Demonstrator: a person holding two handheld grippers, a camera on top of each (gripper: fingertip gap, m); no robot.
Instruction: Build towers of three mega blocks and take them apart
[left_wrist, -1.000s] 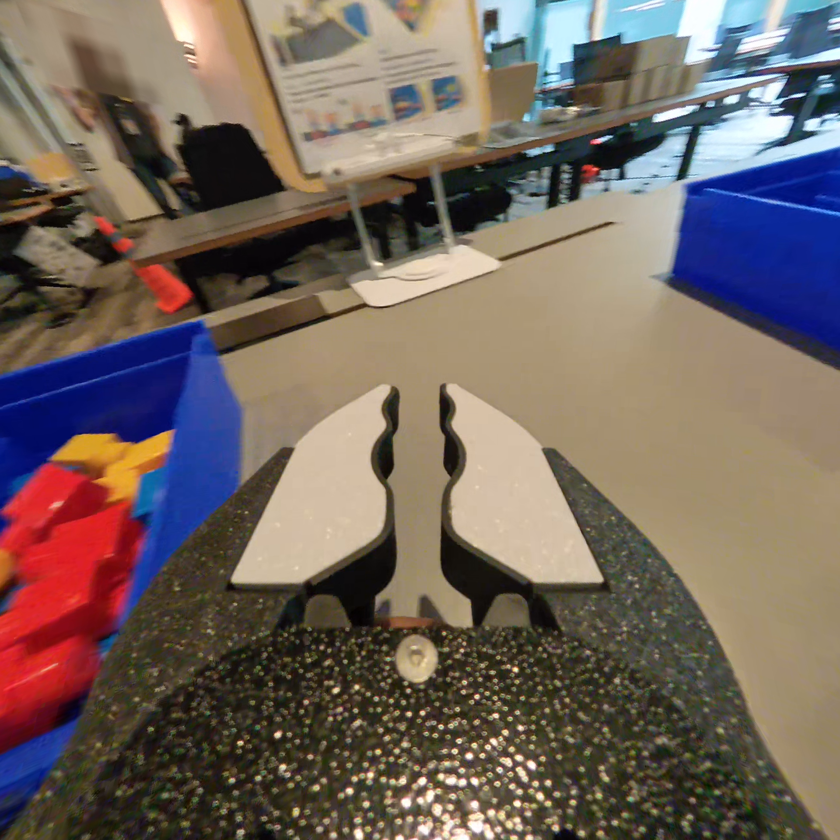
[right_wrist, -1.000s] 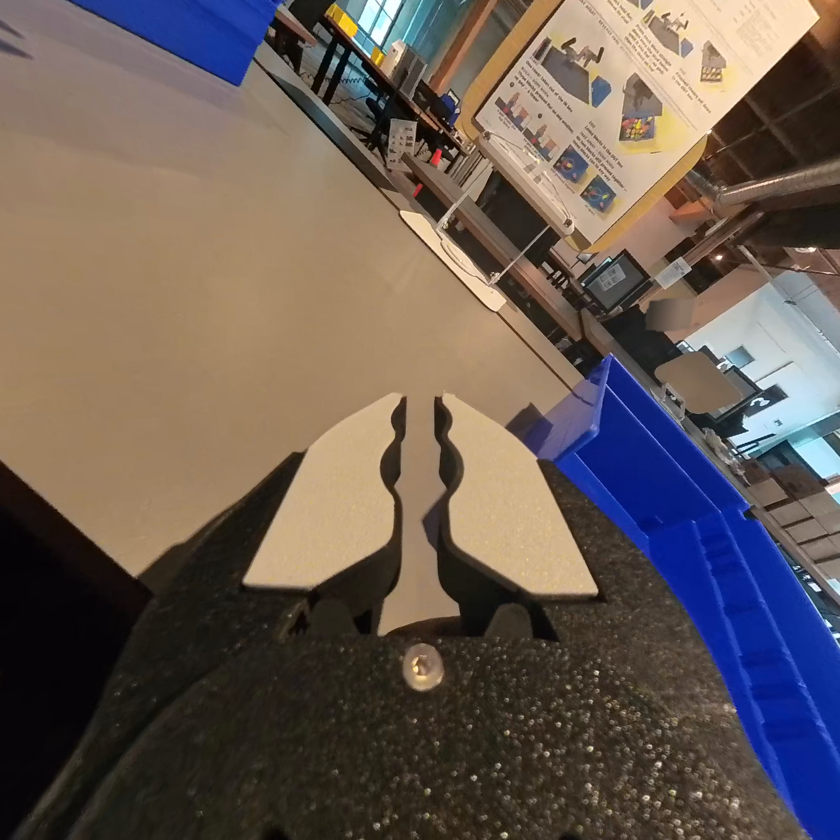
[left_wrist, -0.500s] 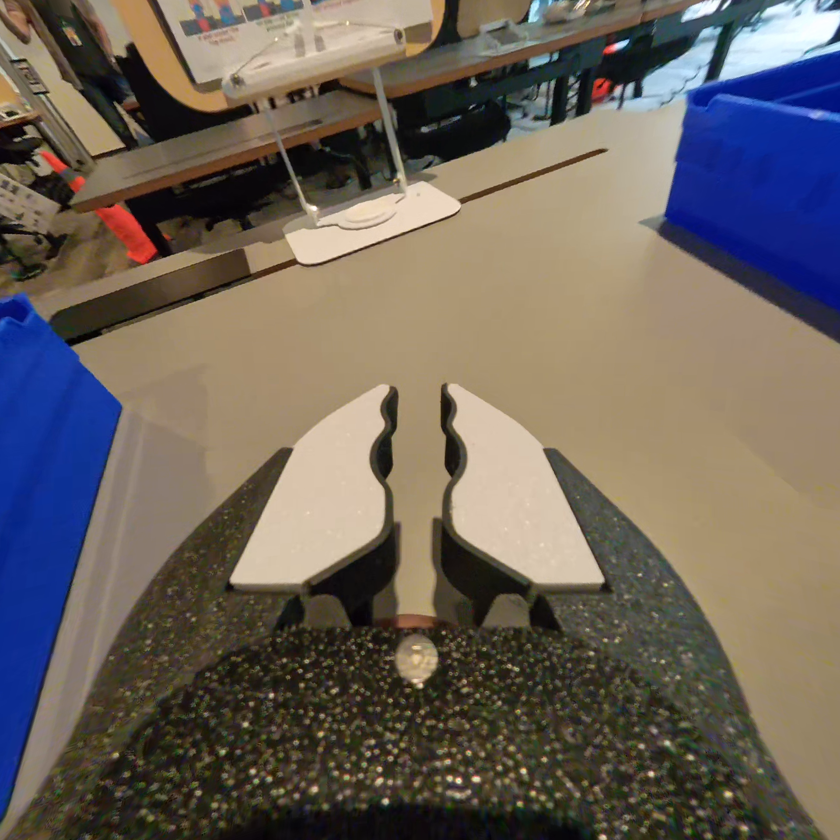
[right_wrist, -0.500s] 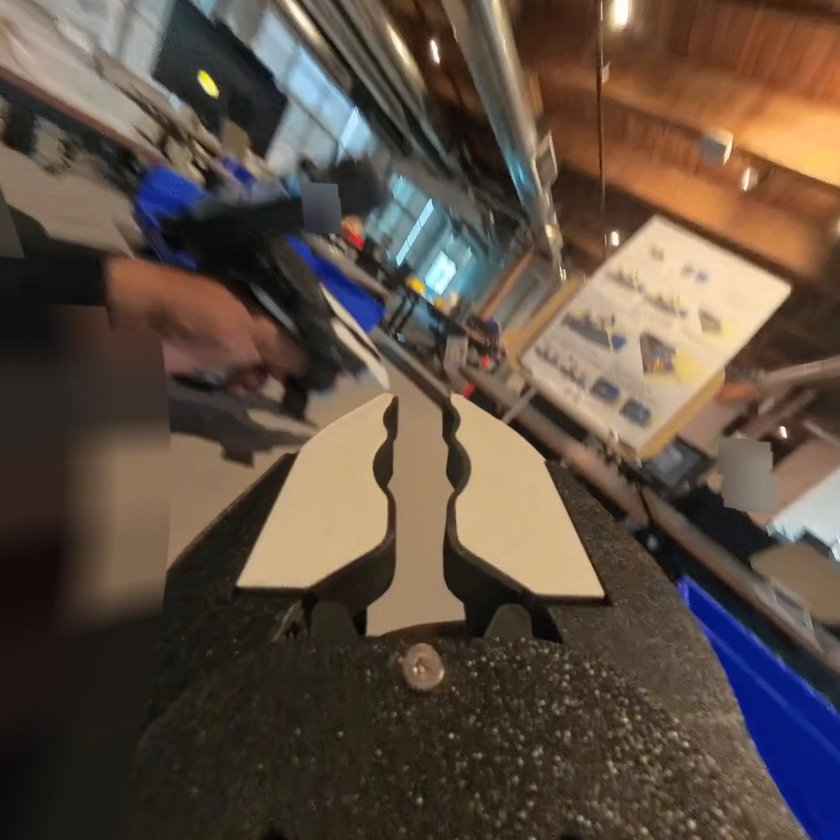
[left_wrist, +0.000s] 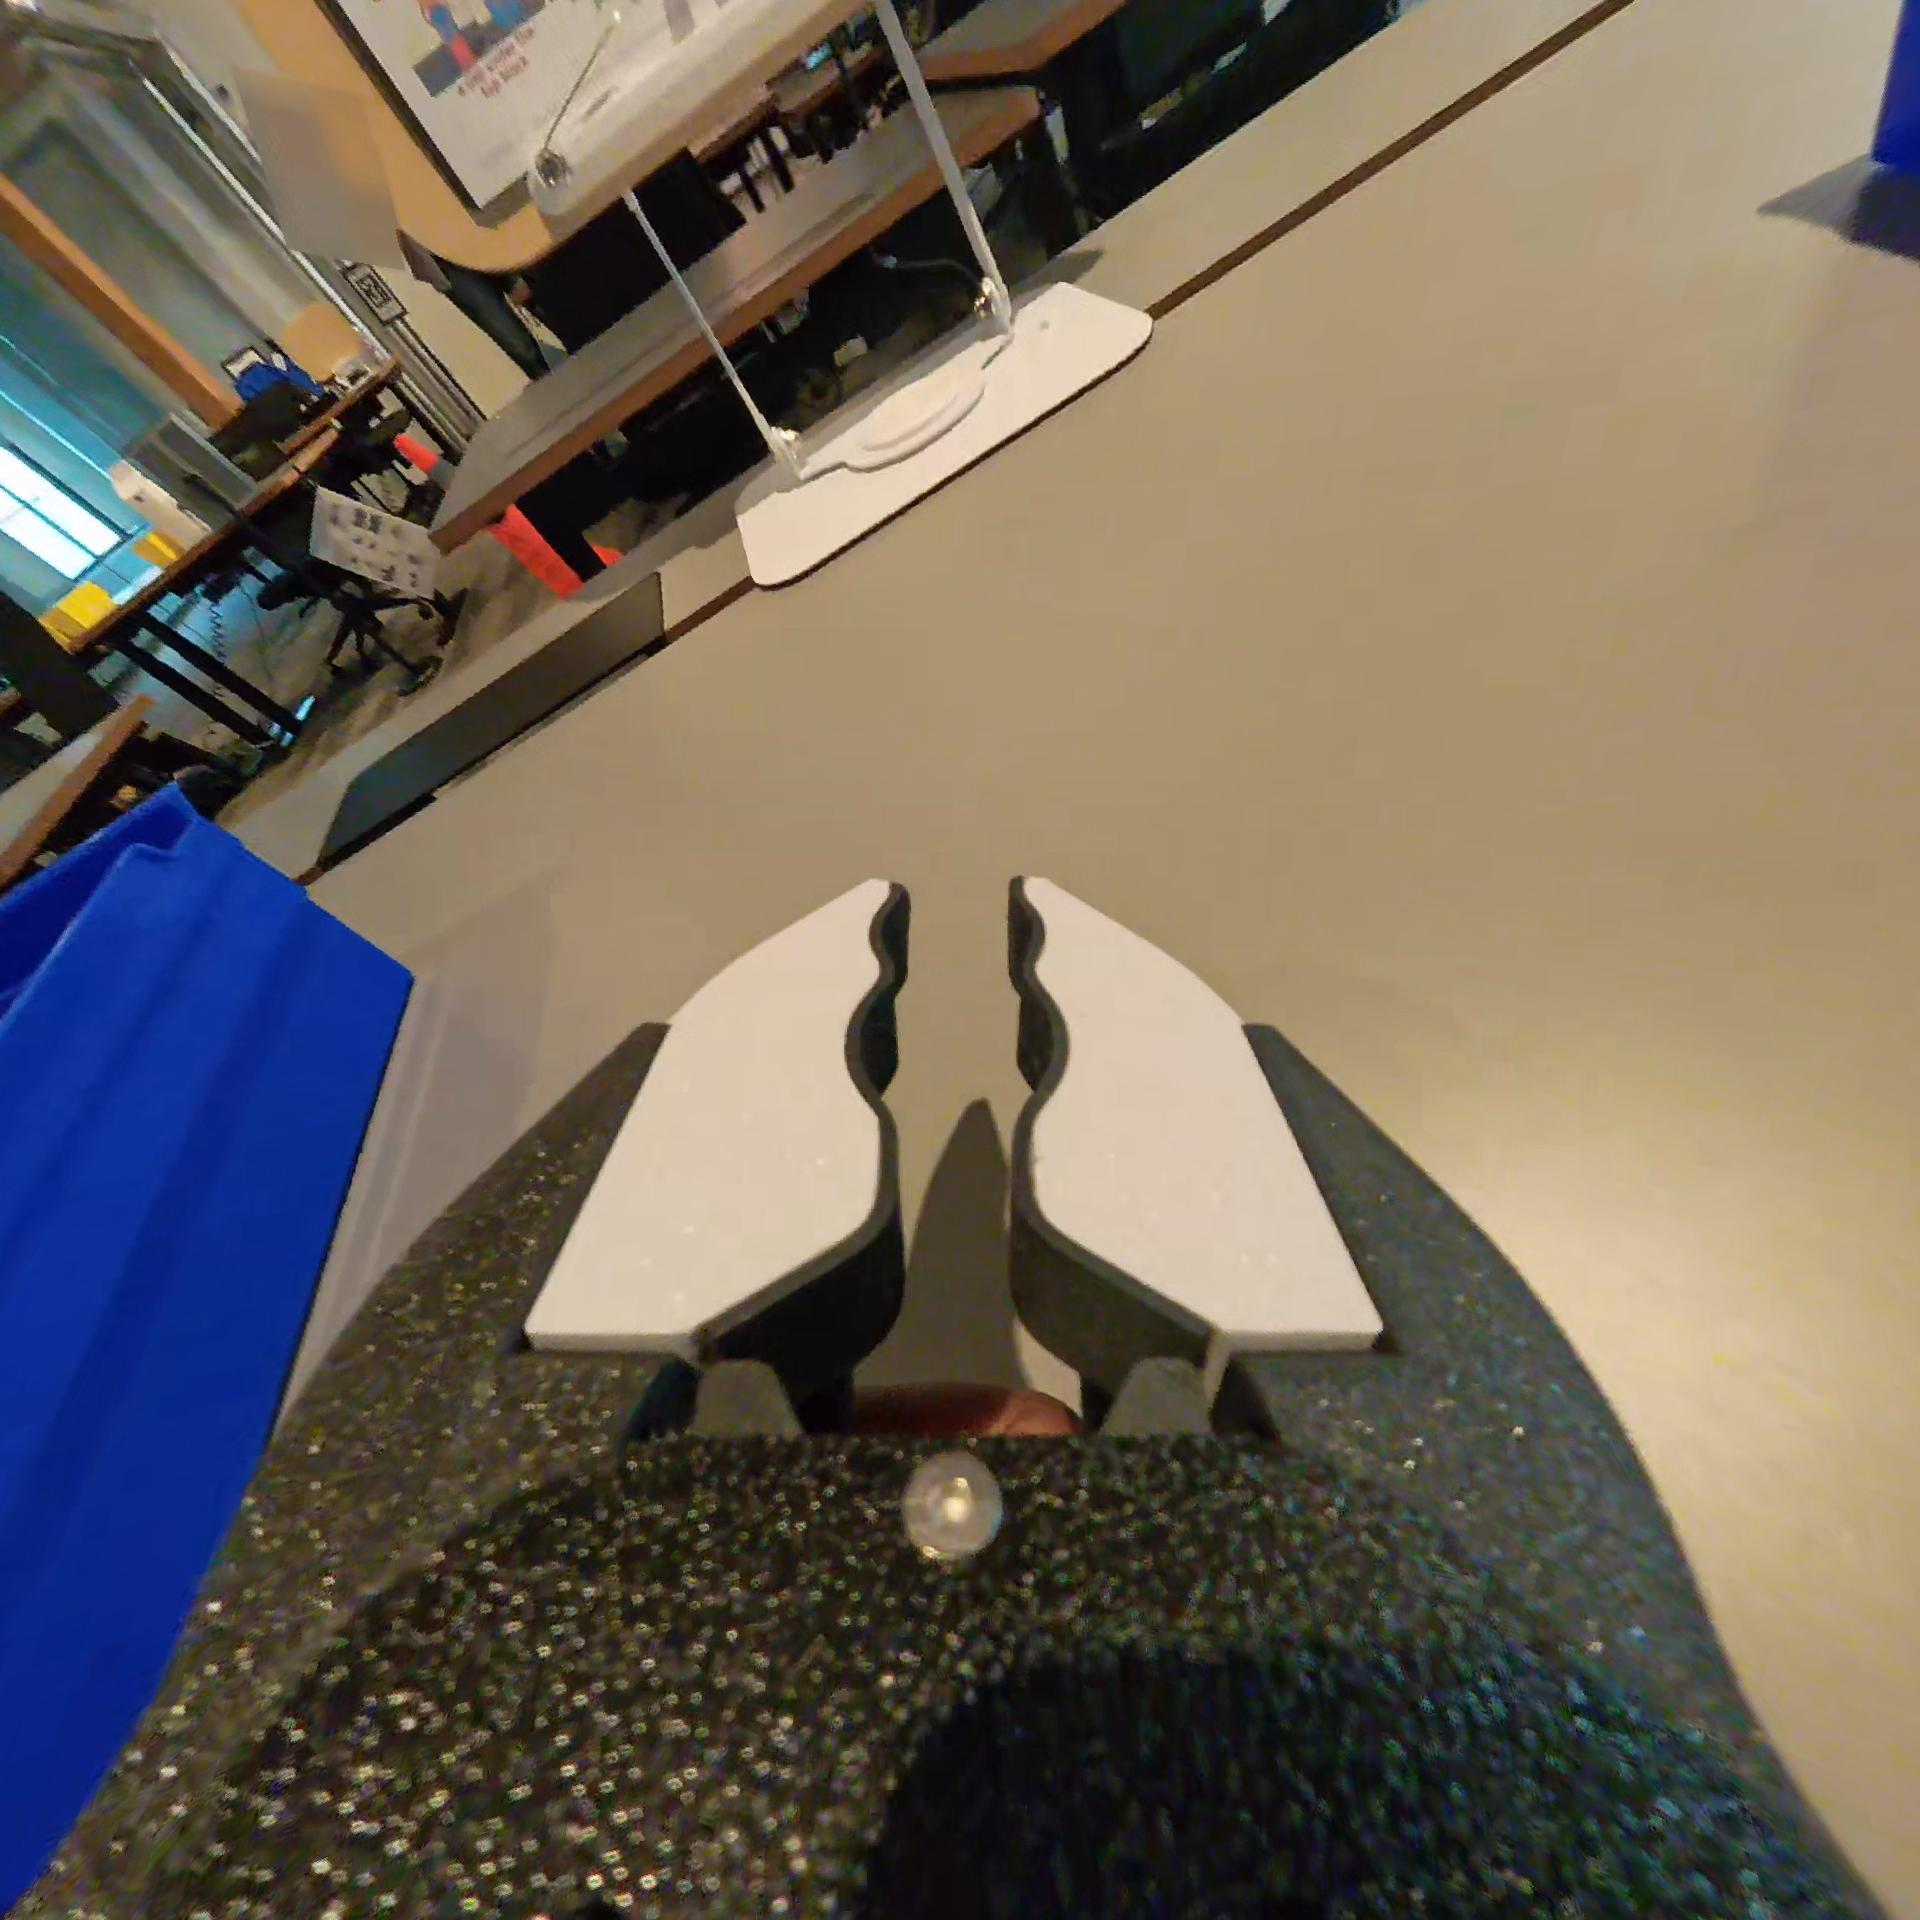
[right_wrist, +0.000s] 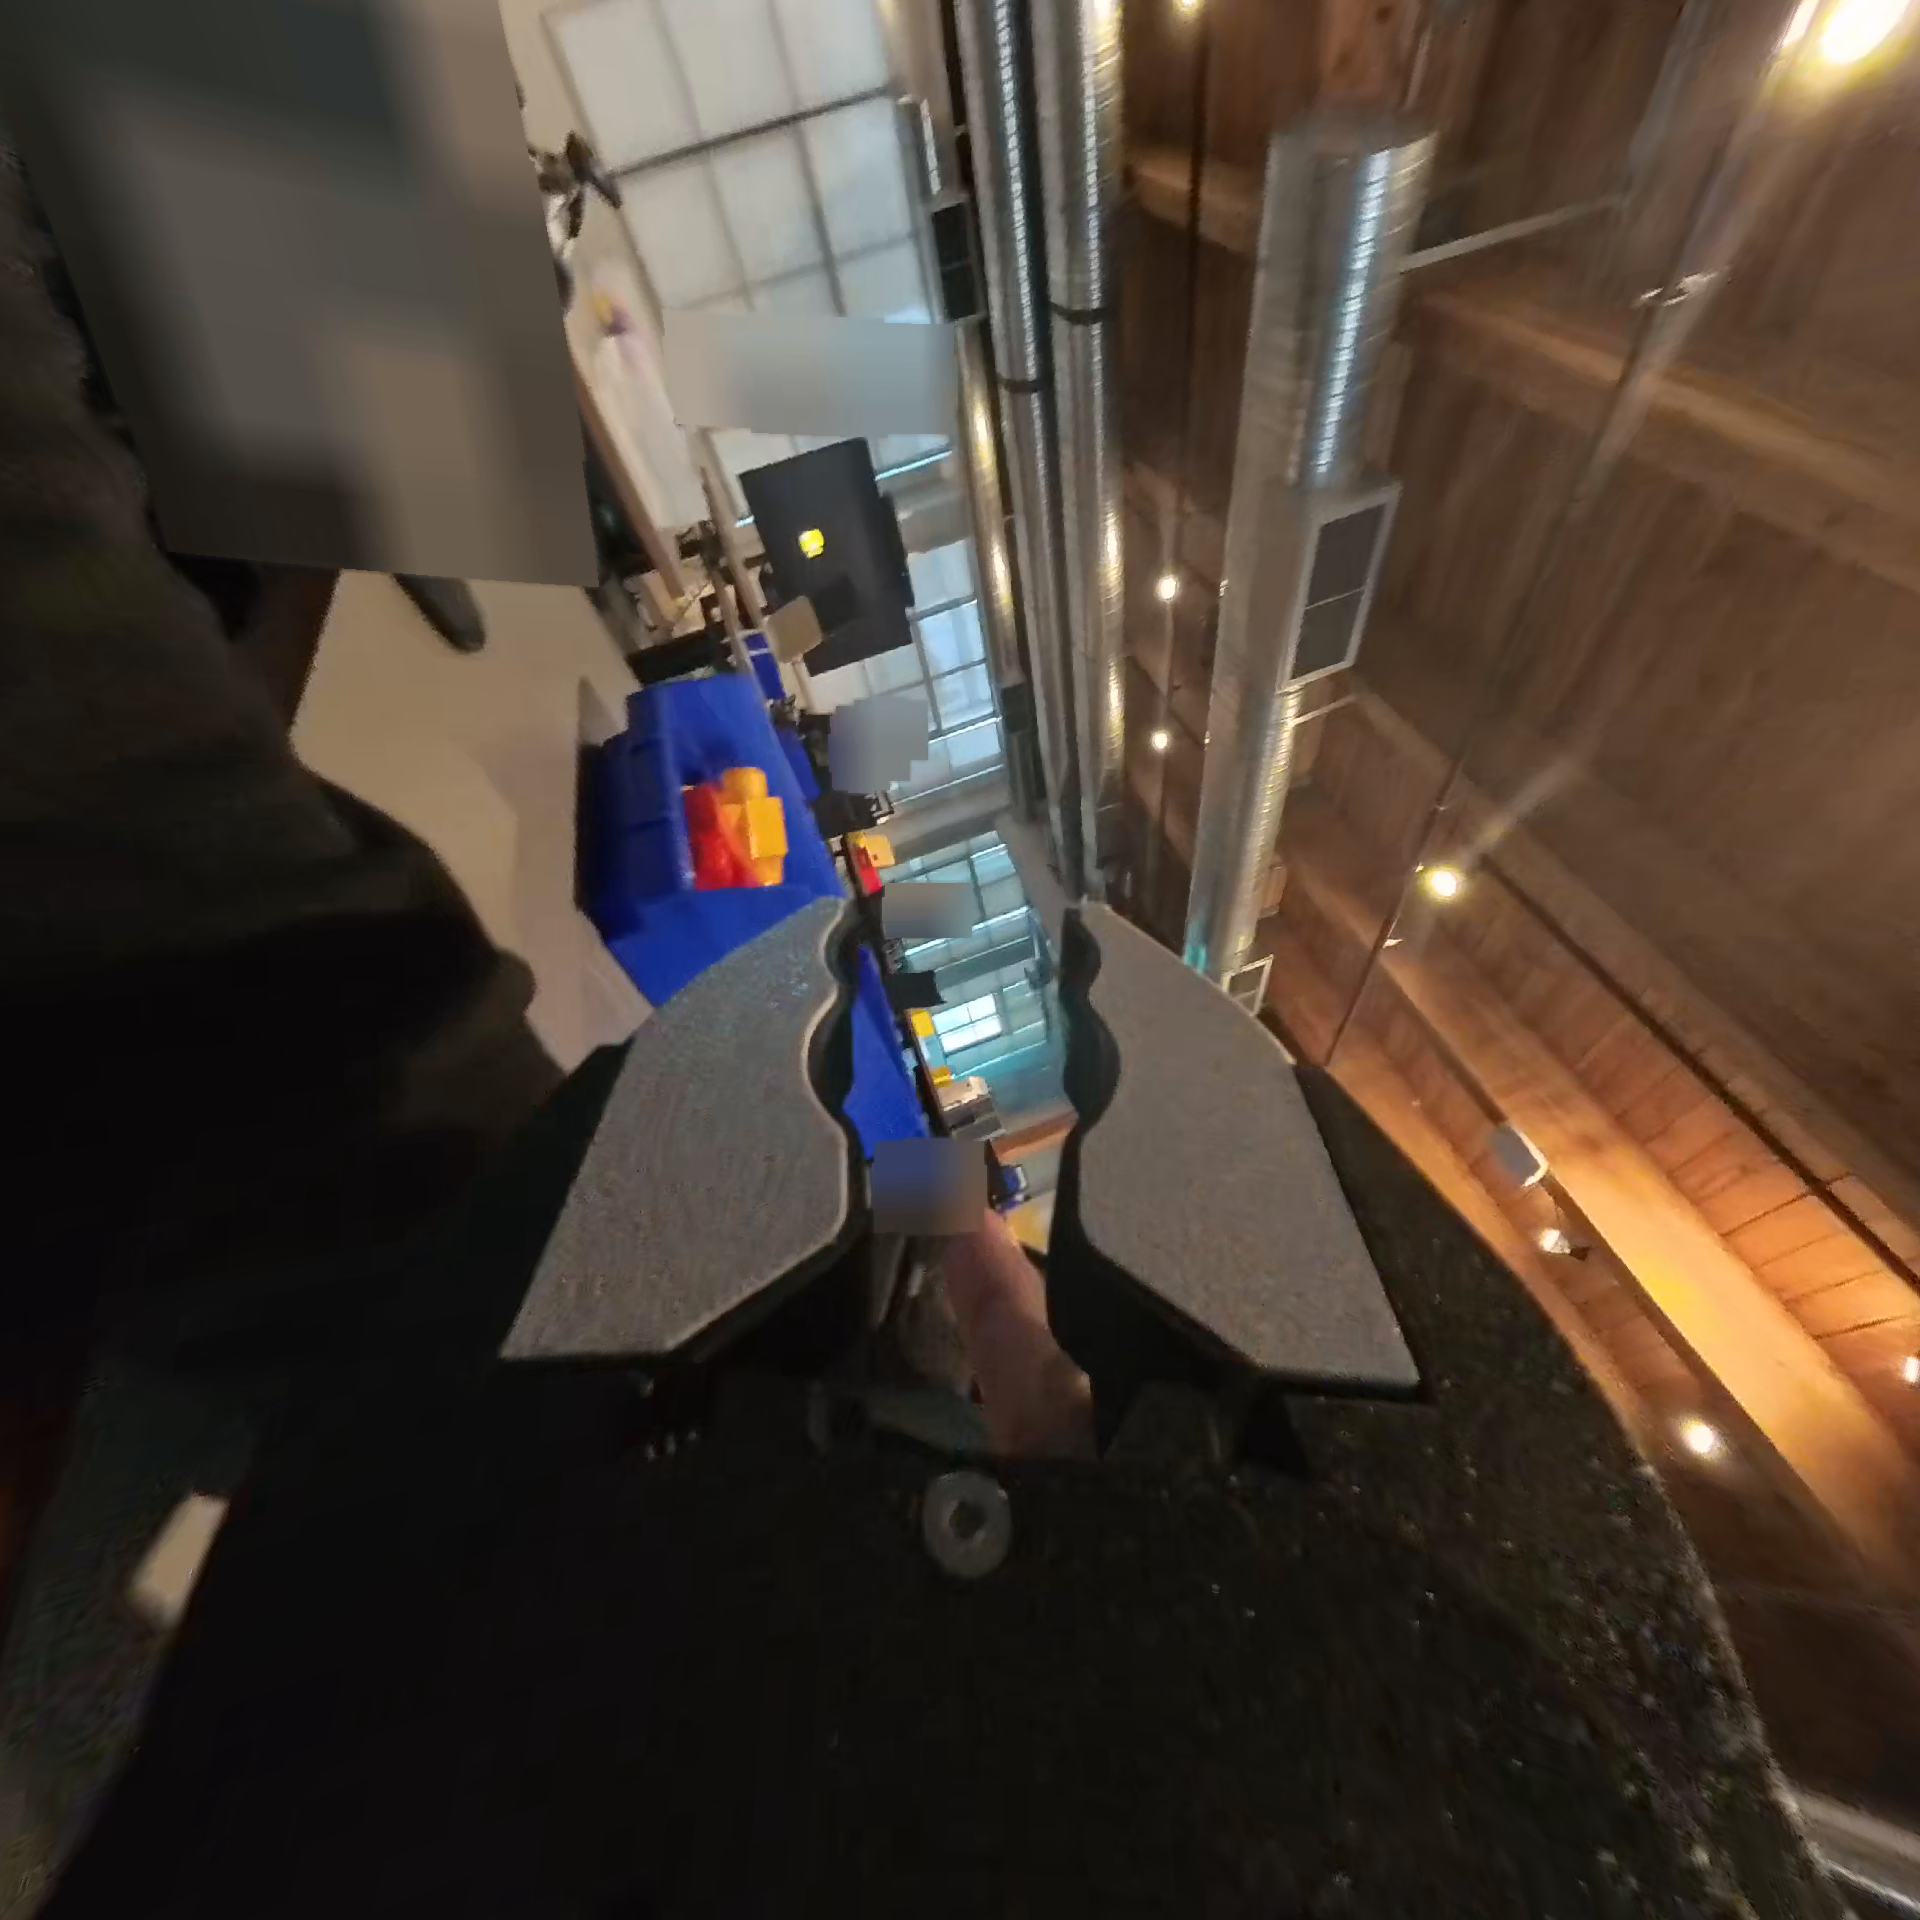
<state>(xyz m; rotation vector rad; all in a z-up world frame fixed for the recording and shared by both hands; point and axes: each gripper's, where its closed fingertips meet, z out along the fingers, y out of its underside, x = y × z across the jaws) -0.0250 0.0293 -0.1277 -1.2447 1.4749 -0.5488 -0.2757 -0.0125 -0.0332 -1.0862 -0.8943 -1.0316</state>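
I judge nothing built yet: my left gripper hangs empty, fingers narrowly parted, over the bare grey table, my right gripper gapes empty, skyward, mega blocks lying in the far blue bin

The right gripper, its two grey textured fingers parted with nothing between them, points up and away from the table, tilted toward a wooden ceiling hung with silver metal ducts and small lamps. Beyond the left finger, a blue plastic bin on the pale tabletop holds red, orange and yellow mega blocks. A dark sleeve fills the left edge.
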